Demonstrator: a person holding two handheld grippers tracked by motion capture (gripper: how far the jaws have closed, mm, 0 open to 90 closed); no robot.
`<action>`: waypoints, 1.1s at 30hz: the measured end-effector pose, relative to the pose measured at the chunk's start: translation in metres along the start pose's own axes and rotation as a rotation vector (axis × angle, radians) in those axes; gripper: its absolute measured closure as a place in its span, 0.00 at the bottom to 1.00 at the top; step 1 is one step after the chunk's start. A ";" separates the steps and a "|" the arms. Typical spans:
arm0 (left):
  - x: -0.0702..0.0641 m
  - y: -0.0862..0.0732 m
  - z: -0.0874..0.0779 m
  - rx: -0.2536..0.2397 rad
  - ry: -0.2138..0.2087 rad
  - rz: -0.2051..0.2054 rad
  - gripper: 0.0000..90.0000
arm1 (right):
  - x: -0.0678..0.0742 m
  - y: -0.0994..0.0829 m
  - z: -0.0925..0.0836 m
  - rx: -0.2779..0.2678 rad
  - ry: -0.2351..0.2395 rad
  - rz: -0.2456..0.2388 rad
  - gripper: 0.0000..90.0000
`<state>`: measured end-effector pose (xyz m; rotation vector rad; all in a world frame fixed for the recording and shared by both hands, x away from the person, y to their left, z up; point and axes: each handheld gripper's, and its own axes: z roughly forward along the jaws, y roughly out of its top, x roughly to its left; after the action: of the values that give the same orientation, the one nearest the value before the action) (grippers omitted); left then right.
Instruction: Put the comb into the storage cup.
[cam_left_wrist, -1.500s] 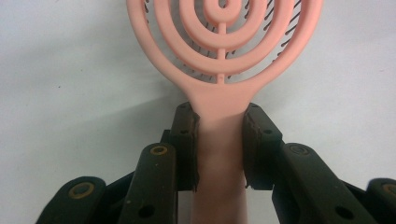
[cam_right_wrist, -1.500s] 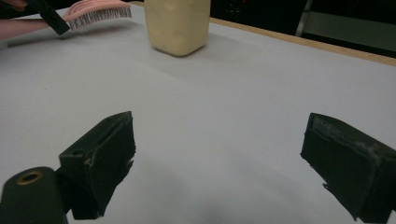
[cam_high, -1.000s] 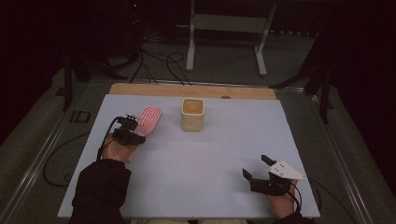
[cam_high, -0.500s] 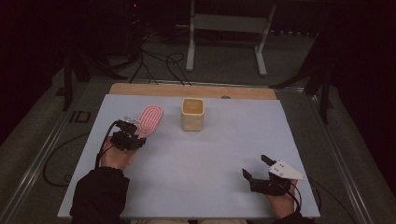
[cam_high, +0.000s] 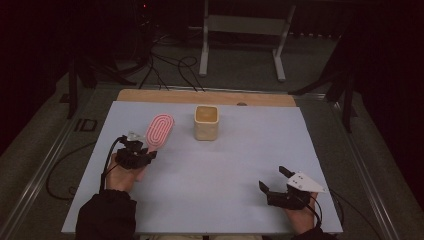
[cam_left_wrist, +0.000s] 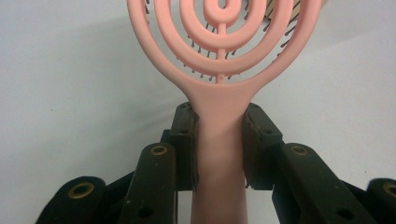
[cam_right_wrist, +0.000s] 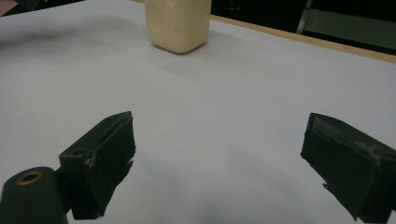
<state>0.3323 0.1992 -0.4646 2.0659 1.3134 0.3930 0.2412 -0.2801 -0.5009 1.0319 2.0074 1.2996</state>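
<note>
Left gripper is clamped on the handle of the pink hairbrush. In the left gripper view both pads press the handle from either side, just below where it widens into the head. Jaws stand narrow, closed down to the handle's width.

Hairbrush has a vented oval head of concentric pink rings, with dark bristles visible through the gaps. In the high view it lies on the left half of the worktop, head pointing away from the person toward the far edge, handle end in the gripper. Can't tell whether the head rests on the surface or is lifted.

Cream square cup stands upright just right of the brush head, apart from it; also seen in the right gripper view.

Right gripper sits at the near right of the worktop, jaws wide apart, nothing between them, pointing toward the cup, well apart from it.
</note>
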 end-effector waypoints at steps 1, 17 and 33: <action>0.000 -0.002 0.000 -0.006 -0.003 0.006 0.78 | 0.000 0.000 0.000 0.001 0.001 0.000 0.11; -0.016 -0.009 -0.023 -0.106 -0.041 0.117 0.78 | 0.001 0.001 0.001 -0.004 0.008 0.006 0.11; -0.030 -0.008 -0.030 -0.172 -0.089 0.227 0.78 | -0.003 0.003 0.000 -0.015 0.013 0.026 0.10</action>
<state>0.2959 0.1857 -0.4448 2.0658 0.9618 0.4897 0.2436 -0.2818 -0.4984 1.0482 1.9974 1.3356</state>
